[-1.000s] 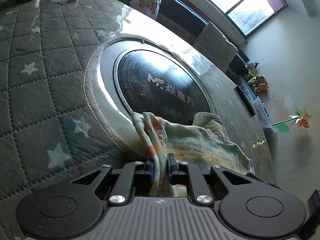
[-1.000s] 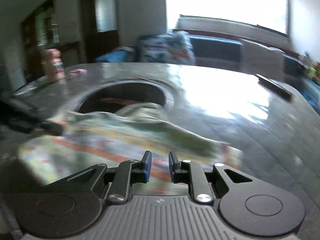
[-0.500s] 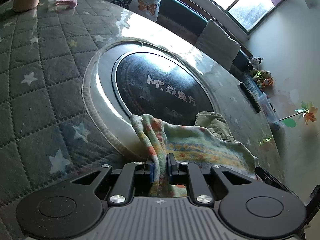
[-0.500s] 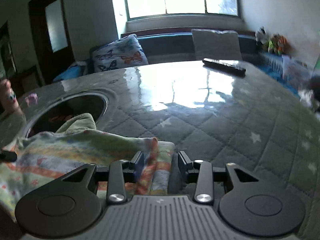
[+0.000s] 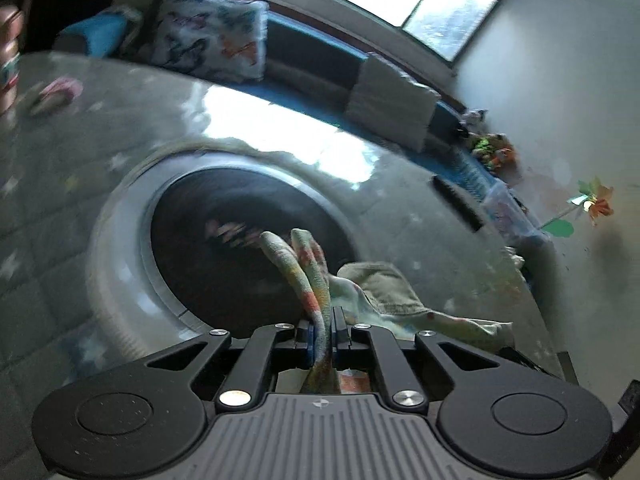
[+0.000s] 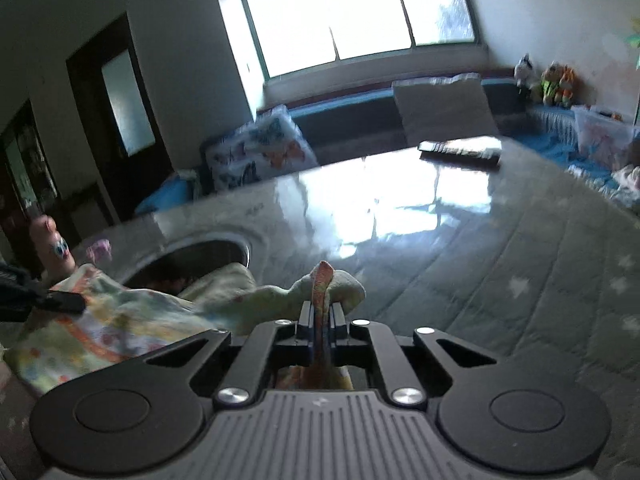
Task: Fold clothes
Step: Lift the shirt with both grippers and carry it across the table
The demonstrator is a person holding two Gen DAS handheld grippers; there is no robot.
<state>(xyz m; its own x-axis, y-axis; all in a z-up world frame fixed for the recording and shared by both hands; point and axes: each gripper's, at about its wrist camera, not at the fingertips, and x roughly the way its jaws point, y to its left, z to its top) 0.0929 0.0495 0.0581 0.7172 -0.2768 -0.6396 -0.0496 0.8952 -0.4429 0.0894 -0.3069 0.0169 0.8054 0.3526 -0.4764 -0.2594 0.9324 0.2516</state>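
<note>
Both hand-held grippers (image 5: 322, 322) (image 6: 321, 316) clamped on patterned garment (image 6: 120, 320), remote (image 6: 460, 151) beyond, round cooktop (image 5: 240, 248) beside

The left claw (image 5: 322, 326) pinches a fold of the pastel patterned cloth garment (image 5: 394, 306), which spreads to its right on the quilted grey star-print tabletop (image 5: 48, 184). Ahead and left of it lies the round black cooker plate (image 5: 224, 256) sunk in the tabletop. The right claw (image 6: 321, 322) pinches another fold; the garment spreads to its left, and far ahead to the right lies a flat black remote control (image 6: 460, 151).
</note>
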